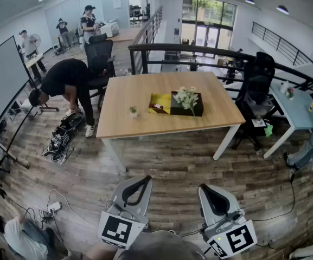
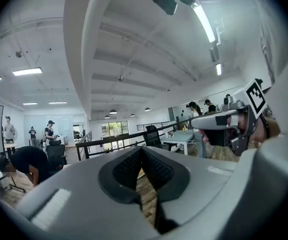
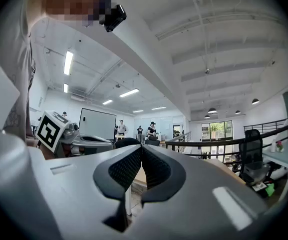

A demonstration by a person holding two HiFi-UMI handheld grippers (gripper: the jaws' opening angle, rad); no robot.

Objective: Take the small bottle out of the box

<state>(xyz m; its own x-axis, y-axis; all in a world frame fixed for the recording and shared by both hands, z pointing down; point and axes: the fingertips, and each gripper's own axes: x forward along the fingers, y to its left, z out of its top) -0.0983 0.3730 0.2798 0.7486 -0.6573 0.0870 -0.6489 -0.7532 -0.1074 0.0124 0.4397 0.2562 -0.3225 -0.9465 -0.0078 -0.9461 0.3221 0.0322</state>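
Across the floor stands a wooden table (image 1: 145, 124). On it lies a box with a yellow part (image 1: 160, 99) and a black part (image 1: 195, 110). A small red and white object (image 1: 157, 106) lies in the yellow part, too small to make out. White flowers (image 1: 187, 97) rise from the black part. My left gripper (image 1: 144, 179) and right gripper (image 1: 204, 188) hang at the bottom of the head view, well short of the table. In the left gripper view the left gripper (image 2: 142, 150) has its jaws together and empty. In the right gripper view the right gripper (image 3: 142, 149) is likewise shut on nothing.
A tiny potted plant (image 1: 133, 111) stands left of the box. Black office chairs (image 1: 256, 85) flank the table, with a railing (image 1: 199, 52) behind it. A person in black (image 1: 64, 83) bends over bags and cables (image 1: 61, 137) at the left. A pale desk (image 1: 300, 112) stands at the right.
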